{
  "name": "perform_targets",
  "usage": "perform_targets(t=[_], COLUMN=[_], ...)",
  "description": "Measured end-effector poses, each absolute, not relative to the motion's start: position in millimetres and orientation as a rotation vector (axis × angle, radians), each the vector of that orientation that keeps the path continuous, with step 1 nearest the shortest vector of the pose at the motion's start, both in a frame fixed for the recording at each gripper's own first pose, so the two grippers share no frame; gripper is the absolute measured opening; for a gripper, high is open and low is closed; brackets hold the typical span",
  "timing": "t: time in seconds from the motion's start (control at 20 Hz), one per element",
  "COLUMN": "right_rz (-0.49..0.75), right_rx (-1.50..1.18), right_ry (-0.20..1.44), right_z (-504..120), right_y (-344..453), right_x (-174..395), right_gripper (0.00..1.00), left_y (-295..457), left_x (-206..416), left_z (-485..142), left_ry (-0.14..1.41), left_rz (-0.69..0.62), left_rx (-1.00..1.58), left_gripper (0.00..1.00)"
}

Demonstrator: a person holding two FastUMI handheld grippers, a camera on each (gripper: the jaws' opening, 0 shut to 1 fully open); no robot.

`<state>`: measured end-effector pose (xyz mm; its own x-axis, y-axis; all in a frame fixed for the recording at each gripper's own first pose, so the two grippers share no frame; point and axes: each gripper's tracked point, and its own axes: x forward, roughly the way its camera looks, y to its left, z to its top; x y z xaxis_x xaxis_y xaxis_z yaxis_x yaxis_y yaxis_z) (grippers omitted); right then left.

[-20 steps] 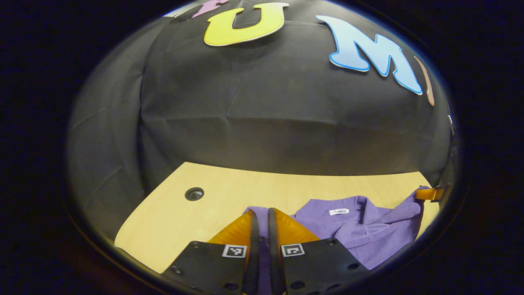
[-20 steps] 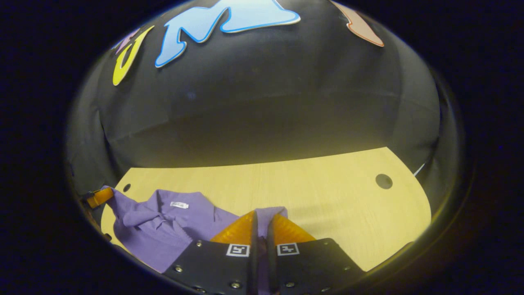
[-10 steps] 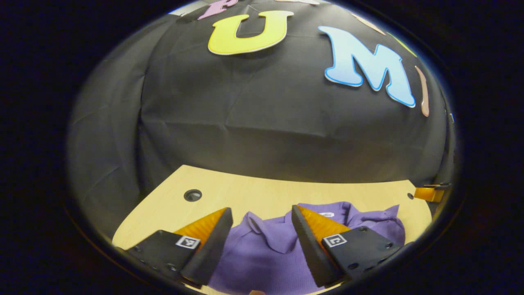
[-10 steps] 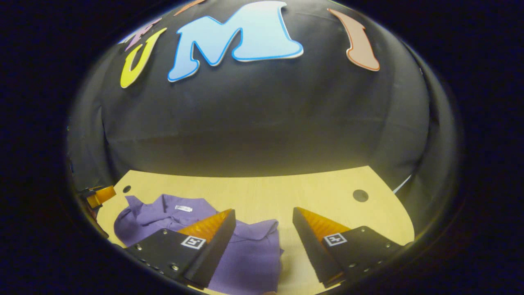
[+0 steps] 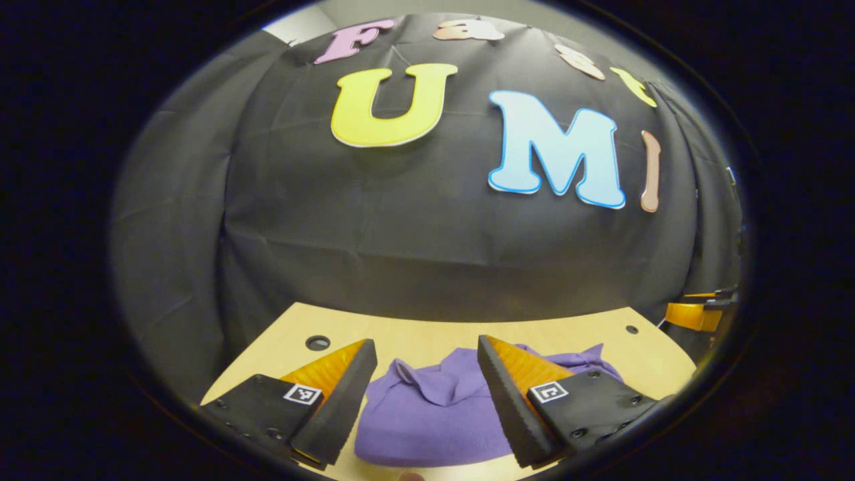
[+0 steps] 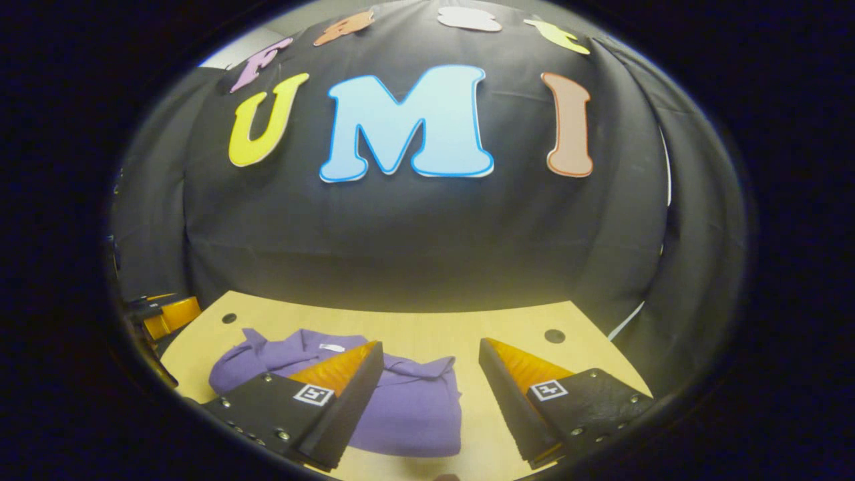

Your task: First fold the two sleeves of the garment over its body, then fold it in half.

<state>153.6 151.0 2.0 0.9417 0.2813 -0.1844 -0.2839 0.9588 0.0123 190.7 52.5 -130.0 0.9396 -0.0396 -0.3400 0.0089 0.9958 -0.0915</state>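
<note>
left gripper view: the left gripper (image 5: pixel 422 401) has its jaws wide apart, holding nothing. the soft purple knit garment (image 5: pixel 427 417) lies folded in a lump at the bottom middle, on the smooth pale wooden table (image 5: pixel 414 334). to finish well, i think it should lift straight up so the fold stays flat.

right gripper view: the right gripper (image 6: pixel 427 401) is wide apart and empty too. the garment sits lower left, its edges round and floppy, its collar bumpy.
</note>
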Motion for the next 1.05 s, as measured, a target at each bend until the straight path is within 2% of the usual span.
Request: perform_targets(t=[0.3,0.35,0.45,0.5,0.85,0.95,1.05], right_rz=[0.260,0.255,0.241,0.239,0.204,0.218,0.233], right_rx=[-0.028,-0.035,-0.053,-0.062,-0.017,-0.019,-0.018], right_ry=[0.100,0.096,0.080,0.064,0.020,0.005,-0.010], right_z=[21,20,23,26,35,36,38], right_y=[141,139,133,132,125,123,120], right_x=[74,60,37,27,-4,-8,-11], right_gripper=[0.91,0.87,0.87,0.90,0.89,0.89,0.89], left_y=[47,45,41,38,19,18,19], left_x=[132,124,106,97,56,48,39], left_z=[-93,-88,-80,-76,-48,-47,-46], left_ry=[0.265,0.245,0.229,0.220,0.148,0.139,0.133], left_rz=[-0.079,-0.091,-0.104,-0.114,-0.161,-0.148,-0.123], left_rx=[-0.096,-0.096,-0.081,-0.072,-0.032,-0.028,-0.020], left_gripper=[0.96,0.96,0.95,0.95,0.94,0.96,0.94])
